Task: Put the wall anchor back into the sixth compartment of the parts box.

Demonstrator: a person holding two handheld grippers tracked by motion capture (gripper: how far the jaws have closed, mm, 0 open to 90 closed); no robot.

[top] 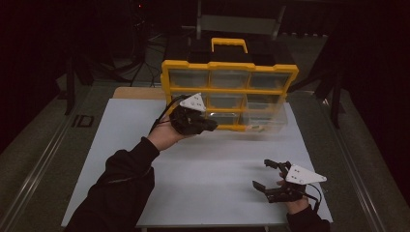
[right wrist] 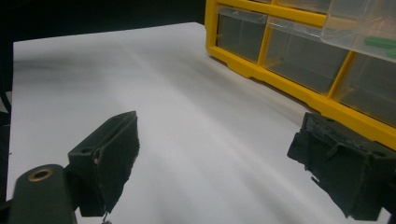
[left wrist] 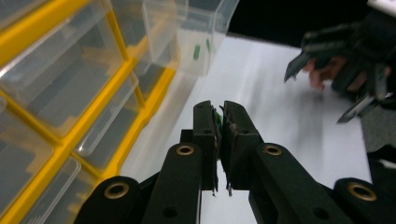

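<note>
1. The left gripper (top: 205,124) was raised at about 11 o'clock from the sheet's middle, in front of the yellow organiser (top: 229,94).
2. Its jaws were pressed together on a small green piece (left wrist: 218,119), a sliver of which showed between the pads in the left gripper view; what the piece was could not be made out, perhaps a short plastic part.
3. The organiser stood upright at 12 o'clock on the white sheet (top: 208,179), its clear drawers in yellow frames facing the person.
4. One clear drawer (top: 263,122) was pulled out at the organiser's lower right, at about 1 o'clock from the sheet's middle; a few green bits (left wrist: 196,51) lay inside it.
5. The right gripper (top: 269,175) rested low at about 4 o'clock, near the sheet's front edge.
6. Its jaws stood wide apart with only bare sheet between them.
</note>
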